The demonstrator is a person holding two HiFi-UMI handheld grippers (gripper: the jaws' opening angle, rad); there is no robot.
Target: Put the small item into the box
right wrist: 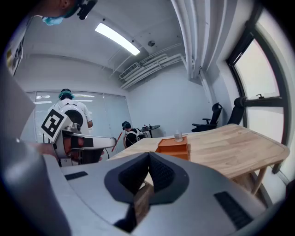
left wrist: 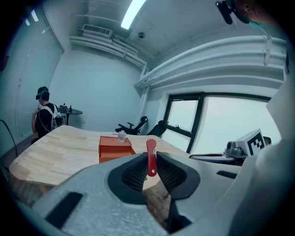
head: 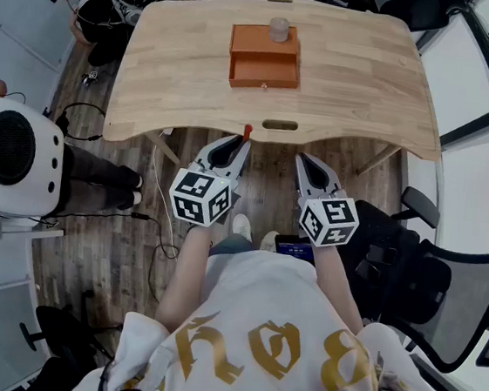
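An orange box with a drawer front sits mid-table, also seen in the left gripper view and in the right gripper view. A small clear jar stands on its top. My left gripper hovers just off the table's near edge, shut on a small red item that sticks up between its jaws. My right gripper hangs beside it, below the table edge, shut with nothing between its jaws.
The wooden table has a slot handle near its front edge. A black office chair stands at the right, a white fan heater at the left. A seated person is at the far left corner.
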